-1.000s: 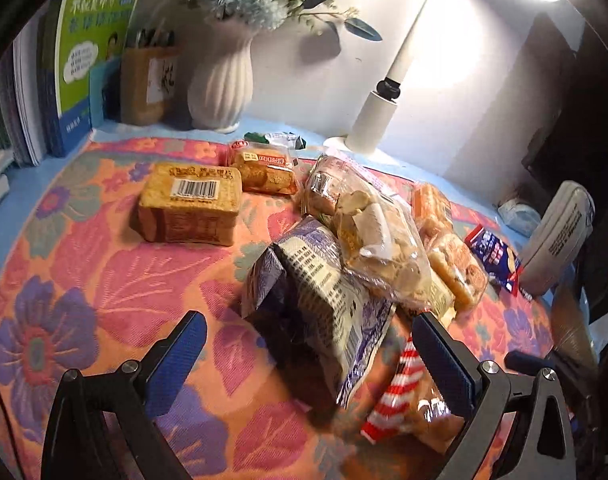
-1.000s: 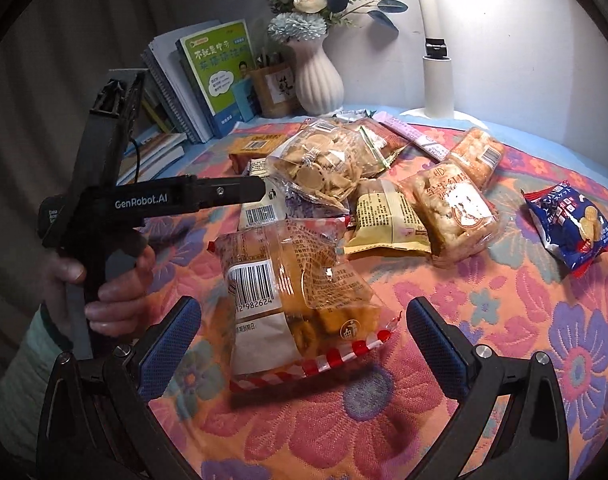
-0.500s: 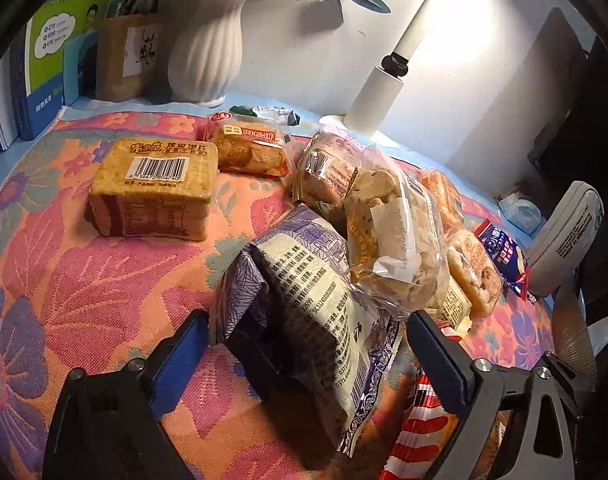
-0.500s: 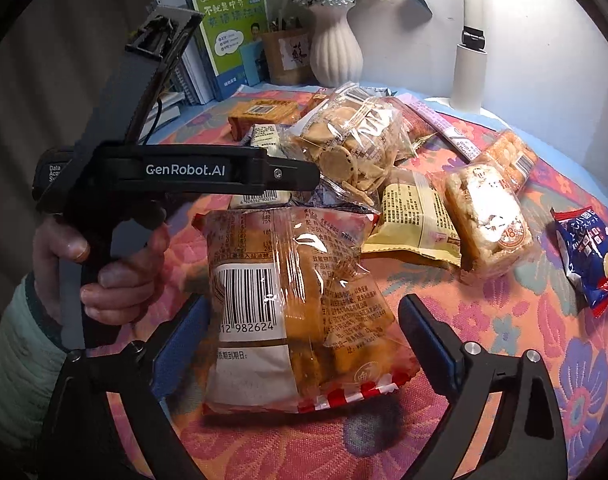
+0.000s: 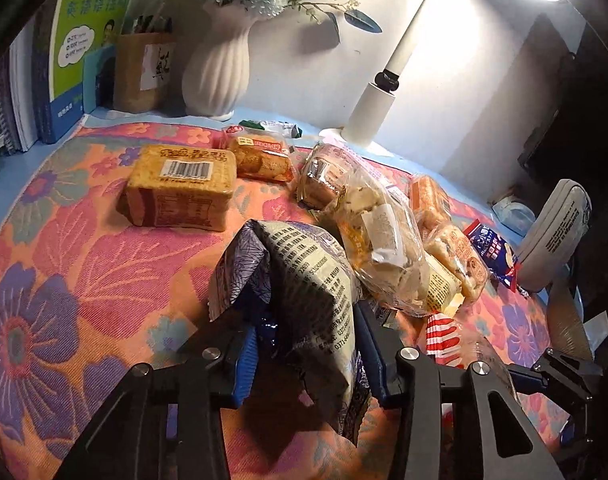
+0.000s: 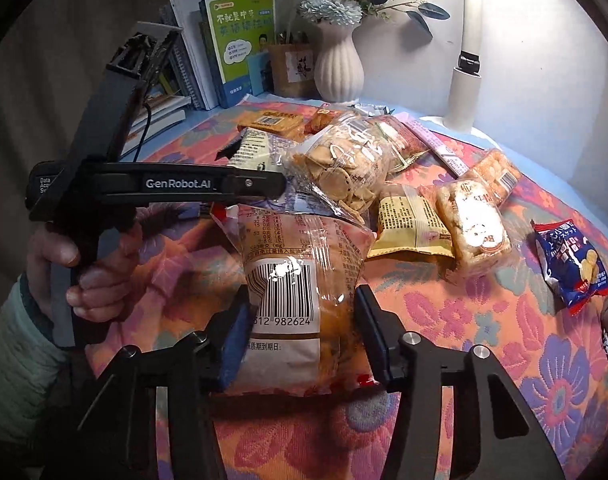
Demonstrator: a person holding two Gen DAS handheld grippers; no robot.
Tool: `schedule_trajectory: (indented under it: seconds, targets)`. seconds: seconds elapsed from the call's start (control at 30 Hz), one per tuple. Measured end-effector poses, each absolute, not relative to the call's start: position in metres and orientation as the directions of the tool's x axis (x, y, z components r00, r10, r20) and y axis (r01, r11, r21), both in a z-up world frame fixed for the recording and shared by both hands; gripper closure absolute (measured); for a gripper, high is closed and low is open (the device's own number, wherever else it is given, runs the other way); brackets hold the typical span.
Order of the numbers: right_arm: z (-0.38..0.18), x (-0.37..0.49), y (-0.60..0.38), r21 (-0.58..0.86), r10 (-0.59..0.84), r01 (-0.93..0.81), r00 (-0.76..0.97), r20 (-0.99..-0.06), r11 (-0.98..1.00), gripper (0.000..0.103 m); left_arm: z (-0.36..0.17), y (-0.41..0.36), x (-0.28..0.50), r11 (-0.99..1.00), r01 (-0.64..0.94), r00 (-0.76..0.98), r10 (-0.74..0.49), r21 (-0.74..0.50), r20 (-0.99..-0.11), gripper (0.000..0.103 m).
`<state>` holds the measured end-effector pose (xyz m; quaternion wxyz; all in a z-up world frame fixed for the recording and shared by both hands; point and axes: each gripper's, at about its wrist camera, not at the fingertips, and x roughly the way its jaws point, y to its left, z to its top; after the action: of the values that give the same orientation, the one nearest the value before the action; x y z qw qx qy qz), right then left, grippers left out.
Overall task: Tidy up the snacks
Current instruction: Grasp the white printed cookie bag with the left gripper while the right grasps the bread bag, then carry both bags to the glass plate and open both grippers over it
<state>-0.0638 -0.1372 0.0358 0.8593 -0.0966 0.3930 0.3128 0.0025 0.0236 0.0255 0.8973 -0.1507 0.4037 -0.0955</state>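
Note:
My left gripper (image 5: 307, 348) is shut on a purple-and-cream snack bag (image 5: 304, 276) at the near end of the snack pile. My right gripper (image 6: 300, 332) is shut on a clear orange snack bag with a barcode (image 6: 300, 280). The left gripper's body (image 6: 152, 184) crosses the right wrist view at left. Behind lie a clear cracker bag (image 6: 343, 160), a yellow packet (image 6: 407, 220), wrapped rice cakes (image 6: 471, 224), a blue packet (image 6: 571, 264) and a brown boxed snack (image 5: 180, 188).
A floral cloth (image 5: 84, 260) covers the table. At the back stand a white vase (image 5: 220, 68), books (image 5: 88, 40), a brown pen holder (image 5: 142, 72) and a white lamp (image 5: 371, 108). A grey pouch (image 5: 555, 236) lies at the right edge.
Both grippers moved forward and closed: the left onto the purple-and-cream bag, the right onto the barcode bag. Both were open a second ago.

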Motion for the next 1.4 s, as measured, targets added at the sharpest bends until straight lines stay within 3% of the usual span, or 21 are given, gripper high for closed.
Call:
schedule_trajectory:
  seconds: [0.23, 0.33, 0.47, 0.53, 0.57, 0.6, 0.63, 0.77, 0.87, 0.9, 1.03, 1.1, 1.2, 1.4]
  targets:
    - [0.040, -0.081, -0.162, 0.112, 0.428, -0.545, 0.498, -0.754, 0.831, 0.055, 0.026, 0.047, -0.050, 0.940, 0.015, 0.667, -0.262, -0.340, -0.697, 0.062]
    - [0.038, -0.083, -0.168, 0.150, 0.438, -0.529, 0.476, -0.763, 0.835, 0.049, 0.026, 0.059, -0.061, 0.939, -0.009, 0.674, -0.249, -0.345, -0.695, 0.062]
    - [0.045, -0.086, -0.170, 0.198, 0.493, -0.561, 0.442, -0.750, 0.804, 0.027, 0.024, 0.069, -0.063, 0.929, -0.019, 0.663, -0.266, -0.371, -0.700, 0.062]
    - [0.051, -0.088, -0.177, 0.205, 0.520, -0.585, 0.441, -0.731, 0.785, 0.016, 0.023, 0.068, -0.063, 0.930, -0.016, 0.663, -0.266, -0.368, -0.700, 0.050]
    - [0.052, -0.088, -0.179, 0.200, 0.521, -0.593, 0.439, -0.732, 0.780, 0.012, 0.022, 0.067, -0.062, 0.930, -0.020, 0.667, -0.261, -0.366, -0.698, 0.032]
    - [0.052, -0.086, -0.182, 0.193, 0.517, -0.595, 0.438, -0.735, 0.780, 0.011, 0.022, 0.066, -0.061, 0.929, -0.026, 0.673, -0.256, -0.368, -0.694, 0.022]
    - [0.052, -0.083, -0.184, 0.187, 0.508, -0.592, 0.438, -0.742, 0.784, 0.011, 0.022, 0.065, -0.060, 0.927, -0.028, 0.678, -0.257, -0.374, -0.688, 0.022]
    - [0.041, -0.061, -0.188, 0.285, 0.552, -0.590, 0.340, -0.761, 0.756, 0.011, 0.015, 0.059, -0.045, 0.916, -0.030, 0.647, -0.287, -0.401, -0.706, 0.024]
    - [0.028, -0.048, -0.180, 0.388, 0.605, -0.574, 0.248, -0.757, 0.721, 0.011, 0.013, 0.056, -0.041, 0.932, -0.056, 0.641, -0.241, -0.358, -0.729, 0.045]
    - [0.023, -0.045, -0.175, 0.399, 0.607, -0.571, 0.231, -0.761, 0.717, 0.011, 0.013, 0.056, -0.040, 0.932, -0.054, 0.639, -0.243, -0.358, -0.730, 0.047]
    - [0.013, -0.048, -0.153, 0.362, 0.578, -0.588, 0.228, -0.784, 0.723, 0.011, 0.014, 0.058, -0.043, 0.928, -0.046, 0.649, -0.254, -0.370, -0.718, 0.052]
    - [0.015, -0.056, -0.144, 0.310, 0.552, -0.610, 0.257, -0.793, 0.729, 0.023, 0.016, 0.057, -0.046, 0.930, -0.040, 0.658, -0.251, -0.366, -0.710, 0.056]
    - [0.020, -0.066, -0.142, 0.290, 0.551, -0.618, 0.283, -0.785, 0.731, 0.029, 0.020, 0.055, -0.051, 0.922, -0.021, 0.673, -0.272, -0.386, -0.687, 0.061]
    - [0.037, -0.081, -0.170, 0.274, 0.544, -0.576, 0.370, -0.753, 0.770, 0.031, 0.041, 0.044, -0.067, 0.905, 0.043, 0.714, -0.324, -0.423, -0.621, 0.061]
